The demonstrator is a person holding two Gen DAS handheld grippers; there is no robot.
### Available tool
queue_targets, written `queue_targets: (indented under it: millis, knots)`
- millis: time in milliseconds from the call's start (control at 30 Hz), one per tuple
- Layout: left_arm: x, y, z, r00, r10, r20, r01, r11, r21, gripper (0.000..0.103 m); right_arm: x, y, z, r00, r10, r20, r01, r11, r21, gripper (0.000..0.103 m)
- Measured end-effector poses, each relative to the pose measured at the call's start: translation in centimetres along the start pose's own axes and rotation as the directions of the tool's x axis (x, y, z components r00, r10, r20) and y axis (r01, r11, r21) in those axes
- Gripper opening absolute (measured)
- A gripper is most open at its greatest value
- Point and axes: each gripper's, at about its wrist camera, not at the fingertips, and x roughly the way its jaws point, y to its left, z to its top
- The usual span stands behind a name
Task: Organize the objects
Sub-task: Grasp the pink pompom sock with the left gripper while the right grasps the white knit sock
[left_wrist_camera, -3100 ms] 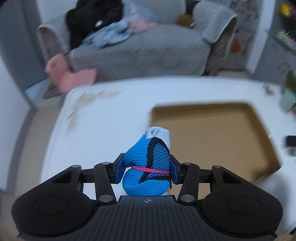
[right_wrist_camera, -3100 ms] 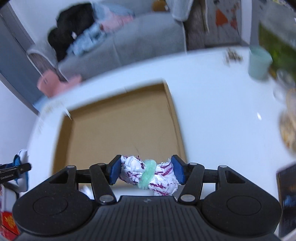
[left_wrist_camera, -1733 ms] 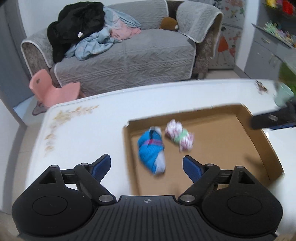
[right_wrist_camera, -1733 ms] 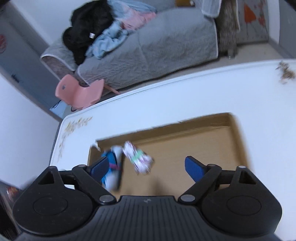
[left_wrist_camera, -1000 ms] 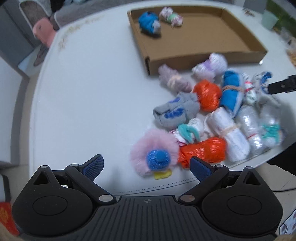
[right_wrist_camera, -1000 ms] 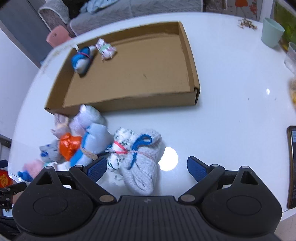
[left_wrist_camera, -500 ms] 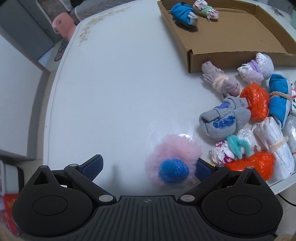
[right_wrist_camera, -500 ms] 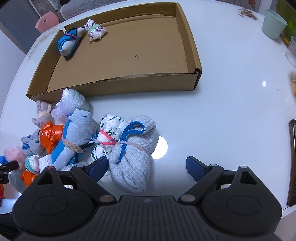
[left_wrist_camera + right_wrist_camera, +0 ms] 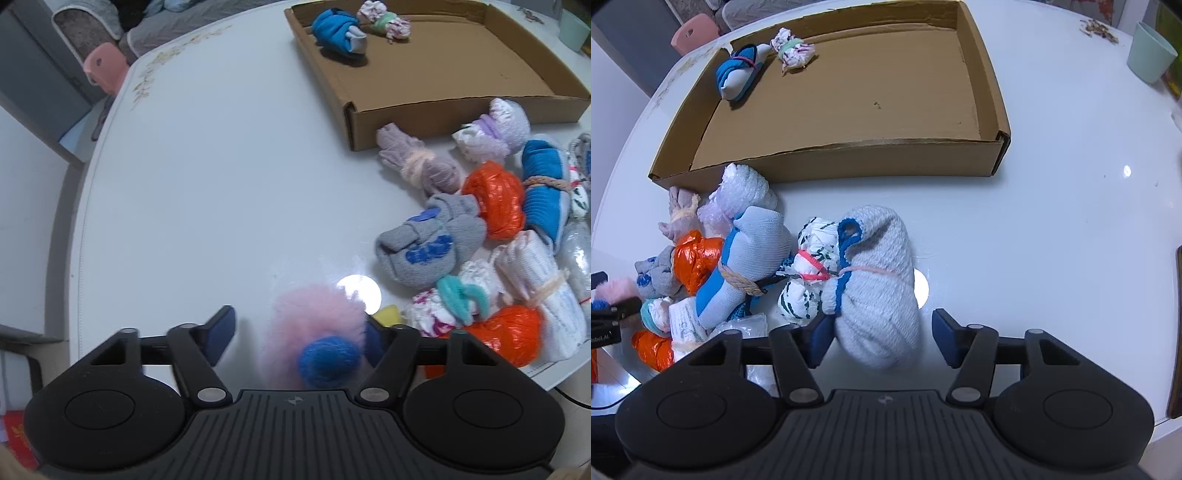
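Left tongs [image 9: 301,334] closing around the pink fluffy bundle [image 9: 317,332]; right tongs [image 9: 882,338] closing across the grey sock roll [image 9: 877,291], which runs lengthwise away from them; neither gripped.

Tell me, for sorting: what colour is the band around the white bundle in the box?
Mint green band; right wrist view.

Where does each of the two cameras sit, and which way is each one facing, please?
Left wrist: on the left gripper, looking steeply down at the table; its jaws, just closing, flank a pink fluffy bundle.
Right wrist: on the right gripper, looking steeply down; its jaws, also closing, flank a grey knit bundle.
Shared: the cardboard tray and the bundle pile; the right view also catches the left gripper's tip.
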Motion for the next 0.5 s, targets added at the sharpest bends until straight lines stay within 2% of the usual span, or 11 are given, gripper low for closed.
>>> queue_targets:
  millis: [100,200,300,500]
  knots:
    - [0.0,-0.3,0.0,1.000,-0.010,0.009,0.010,1.000,0.016,0.057,0.3,0.8,0.7,1.000,-0.005,-0.002,0.005,1.000,-0.012,0.045]
    - [0.1,-0.5,0.4,1.000,-0.015,0.004,0.015,0.999,0.037,0.046,0.7,1.8,1.5,1.000,-0.015,-0.002,0.015,0.999,-0.034,0.043]
    - [0.1,-1.6,0.9,1.000,0.004,0.001,-0.004,0.999,0.047,0.044,1.1,2.3,2.5,1.000,-0.010,-0.009,0.010,0.999,-0.040,0.042]
    - [0.3,-1.4,1.6,1.000,0.022,-0.015,-0.021,0.999,0.038,0.040,1.2,3.2,3.6,1.000,-0.023,0.009,0.024,0.996,-0.081,0.040]
